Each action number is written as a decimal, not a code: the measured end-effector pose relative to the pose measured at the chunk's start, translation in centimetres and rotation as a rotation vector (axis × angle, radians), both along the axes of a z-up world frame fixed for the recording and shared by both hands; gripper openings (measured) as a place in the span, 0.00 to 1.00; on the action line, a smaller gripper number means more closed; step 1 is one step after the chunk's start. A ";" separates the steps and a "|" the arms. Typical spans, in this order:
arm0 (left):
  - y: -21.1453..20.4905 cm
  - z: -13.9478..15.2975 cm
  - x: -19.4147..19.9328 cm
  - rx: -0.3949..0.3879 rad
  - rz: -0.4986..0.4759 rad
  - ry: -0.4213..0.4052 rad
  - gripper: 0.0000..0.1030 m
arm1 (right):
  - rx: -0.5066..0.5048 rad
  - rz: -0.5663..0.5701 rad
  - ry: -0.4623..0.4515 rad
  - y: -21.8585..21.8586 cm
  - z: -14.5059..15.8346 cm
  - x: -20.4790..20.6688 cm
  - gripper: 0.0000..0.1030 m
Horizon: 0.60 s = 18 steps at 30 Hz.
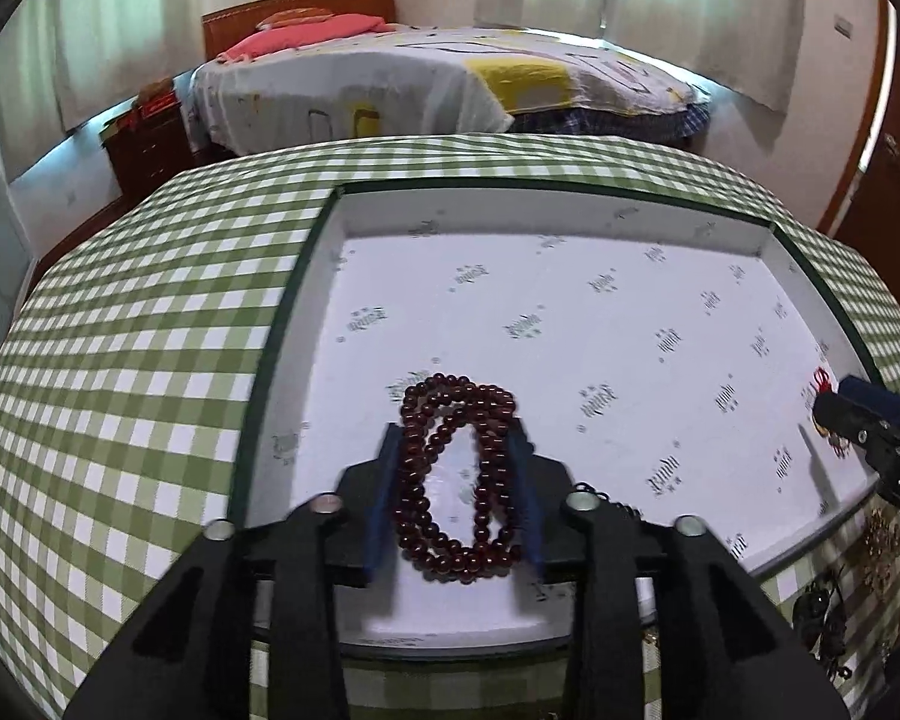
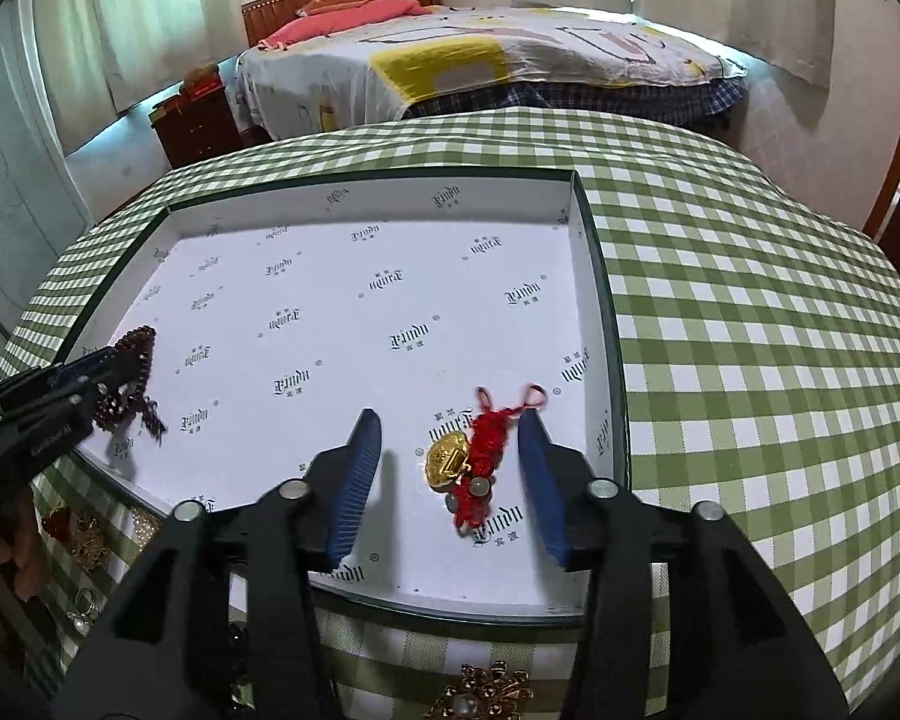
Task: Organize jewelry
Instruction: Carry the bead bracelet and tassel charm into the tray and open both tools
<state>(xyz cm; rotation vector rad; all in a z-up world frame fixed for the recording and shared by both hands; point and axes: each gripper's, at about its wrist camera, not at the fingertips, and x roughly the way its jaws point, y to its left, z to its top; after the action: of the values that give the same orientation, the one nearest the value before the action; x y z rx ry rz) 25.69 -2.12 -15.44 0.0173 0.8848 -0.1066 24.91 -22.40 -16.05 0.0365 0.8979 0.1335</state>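
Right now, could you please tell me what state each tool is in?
Left tool: open, bead bracelet lying between its fingers in the box.
Right tool: open, red-and-gold charm lying loose between its fingers.

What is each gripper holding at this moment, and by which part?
Nothing is held. The left gripper stands open around the dark bead bracelet lying in the box; the right gripper stands open around the red-and-gold charm.

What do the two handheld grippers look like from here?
Both match: the left gripper and right gripper have angular black frames, round silver bolt heads at the joints, and blue ribbed fingers. Small white lettering marks the left one's side, too small to read.
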 end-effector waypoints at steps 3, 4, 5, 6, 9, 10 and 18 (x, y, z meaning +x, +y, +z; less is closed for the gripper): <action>-0.4 0.0 -0.2 -0.007 -0.010 0.003 0.48 | 0.022 -0.002 -0.011 -0.4 0.6 -0.3 0.45; -0.4 0.2 -0.3 -0.015 -0.009 -0.002 0.49 | 0.029 -0.003 -0.028 -0.6 1.2 -0.7 0.45; -0.3 0.3 -0.4 -0.018 -0.008 -0.006 0.51 | 0.032 -0.003 -0.037 -0.7 1.6 -0.9 0.46; -0.3 0.5 -0.6 -0.018 -0.005 -0.014 0.56 | 0.035 -0.003 -0.051 -0.8 2.1 -1.3 0.46; 0.0 1.1 -1.1 -0.019 0.007 -0.050 0.64 | 0.050 -0.011 -0.078 -1.3 3.1 -2.4 0.46; 0.1 1.3 -1.0 -0.020 0.007 -0.055 0.64 | 0.054 -0.014 -0.086 -1.5 3.4 -3.0 0.47; 0.2 3.1 -3.2 -0.035 0.017 -0.099 0.65 | 0.032 -0.044 -0.113 -2.8 3.8 -7.4 0.47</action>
<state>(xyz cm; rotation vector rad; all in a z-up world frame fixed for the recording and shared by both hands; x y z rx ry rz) 22.51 -1.91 -12.38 -0.0178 0.7844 -0.1042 17.52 -25.16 -12.26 0.0774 0.7812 0.1083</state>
